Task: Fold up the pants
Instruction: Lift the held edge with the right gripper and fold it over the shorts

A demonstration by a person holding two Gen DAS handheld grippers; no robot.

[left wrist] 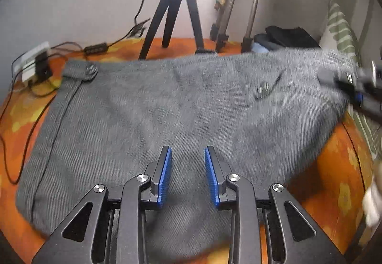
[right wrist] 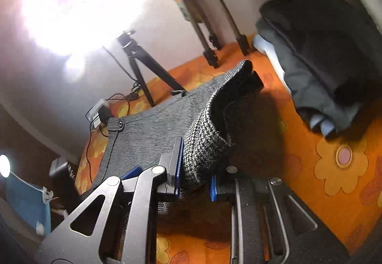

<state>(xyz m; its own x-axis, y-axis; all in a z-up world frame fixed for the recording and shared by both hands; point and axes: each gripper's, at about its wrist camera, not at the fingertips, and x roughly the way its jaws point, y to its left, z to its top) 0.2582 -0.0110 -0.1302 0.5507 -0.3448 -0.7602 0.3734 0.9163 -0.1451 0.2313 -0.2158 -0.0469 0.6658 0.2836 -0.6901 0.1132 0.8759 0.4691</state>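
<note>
Grey woven pants (left wrist: 167, 108) lie spread on an orange flowered surface, with a buttoned tab at the far left and a button on the right. My left gripper (left wrist: 188, 168) hovers open and empty over the near middle of the pants. My right gripper (right wrist: 195, 166) is shut on a folded edge of the pants (right wrist: 205, 139) and lifts it off the surface. It also shows blurred in the left wrist view (left wrist: 351, 82) at the pants' far right corner.
A black tripod (left wrist: 174, 13) and metal stand legs (left wrist: 248, 13) stand behind the pants. A stack of folded dark clothes (right wrist: 322, 53) lies at the right. A power strip with cables (left wrist: 35, 65) sits at the far left. The orange cover (right wrist: 322, 180) lies under everything.
</note>
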